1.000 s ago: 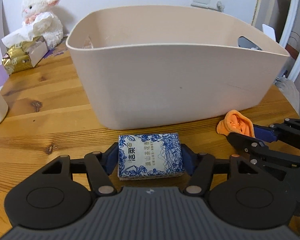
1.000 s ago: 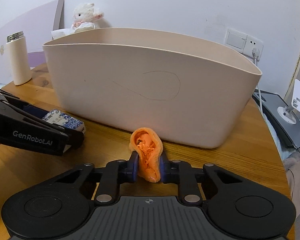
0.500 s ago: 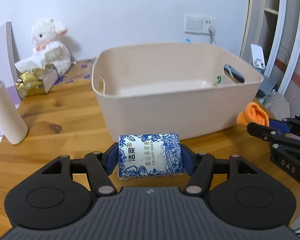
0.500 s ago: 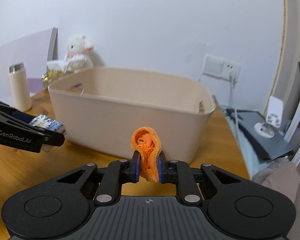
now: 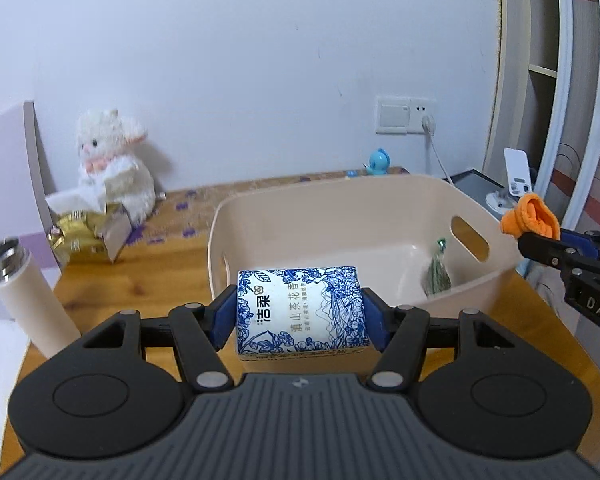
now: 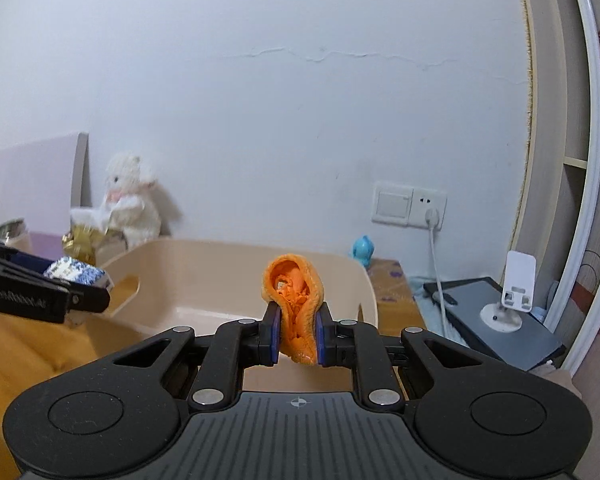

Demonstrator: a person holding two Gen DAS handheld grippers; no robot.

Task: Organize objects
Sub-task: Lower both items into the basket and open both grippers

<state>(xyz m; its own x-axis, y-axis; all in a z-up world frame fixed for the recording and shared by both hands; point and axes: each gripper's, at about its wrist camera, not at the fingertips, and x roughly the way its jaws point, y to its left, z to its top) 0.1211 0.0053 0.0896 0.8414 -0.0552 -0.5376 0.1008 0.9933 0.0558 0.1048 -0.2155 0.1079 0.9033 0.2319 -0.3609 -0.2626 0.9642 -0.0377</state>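
Left view | our left gripper [image 5: 302,314] pinches tissue pack [image 5: 301,313], long axis crosswise, bin [image 5: 384,196] ahead and below || right view | our right gripper [image 6: 297,334] pinches orange cloth [image 6: 296,308], bin [image 6: 204,264] just ahead, below.

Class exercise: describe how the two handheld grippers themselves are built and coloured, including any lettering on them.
Both the left gripper and right gripper are matte black linkages with silver pivot pins, blue finger pads, round side discs and a ribbed grey body. White lettering marks their sides; no cables show.
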